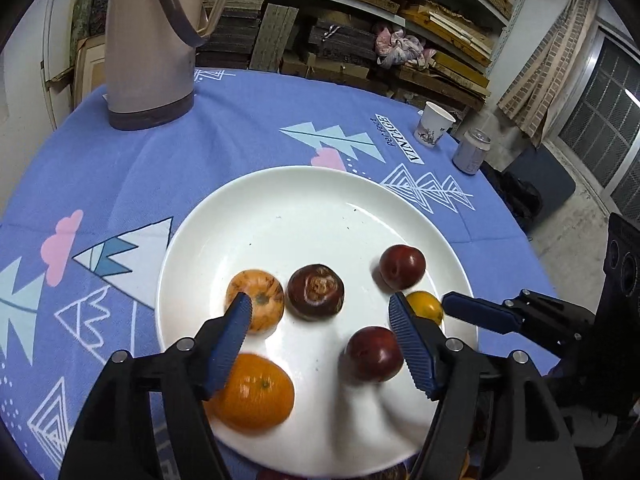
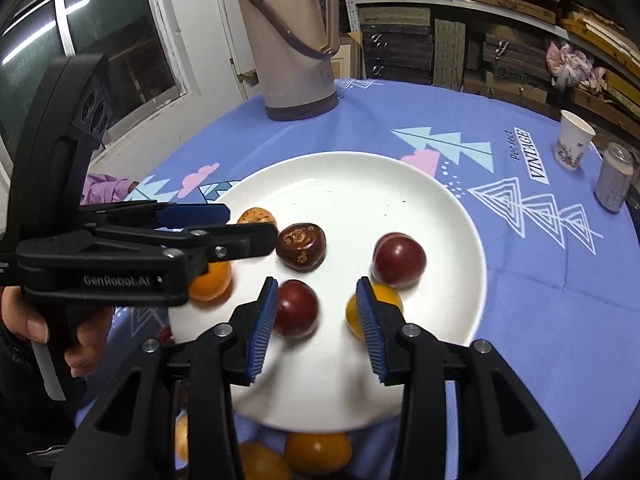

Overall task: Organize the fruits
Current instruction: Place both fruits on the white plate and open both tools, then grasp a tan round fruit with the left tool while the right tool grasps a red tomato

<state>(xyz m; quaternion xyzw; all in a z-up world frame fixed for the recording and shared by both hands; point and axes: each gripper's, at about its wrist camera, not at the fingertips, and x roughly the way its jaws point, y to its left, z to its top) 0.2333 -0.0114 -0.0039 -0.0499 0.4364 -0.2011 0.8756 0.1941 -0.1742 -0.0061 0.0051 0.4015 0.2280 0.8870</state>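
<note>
A white plate point(image 1: 280, 184) point(image 2: 360, 168) holds a striped orange fruit point(image 1: 260, 308) point(image 2: 256, 216), a brown fruit point(image 1: 316, 290) point(image 2: 300, 246), two dark red plums point(image 1: 402, 266) point(image 1: 374, 354), a yellow fruit point(image 1: 426, 308) point(image 2: 382, 298) and an orange point(image 1: 252, 392) point(image 2: 212, 280). My left gripper point(image 1: 320, 300) point(image 2: 250, 224) hangs open over the plate's near side; the orange lies under its left finger, free of the pads. My right gripper point(image 2: 317, 284) is open above the near plum point(image 2: 296, 308) and the yellow fruit, with neither gripped.
More orange fruits point(image 2: 316, 452) lie on the blue cloth in front of the plate. A tall beige thermos point(image 1: 148, 40) point(image 2: 292, 40) stands at the back. A paper cup point(image 1: 434, 124) point(image 2: 572, 144) and a can point(image 1: 472, 152) point(image 2: 614, 178) stand near the right edge.
</note>
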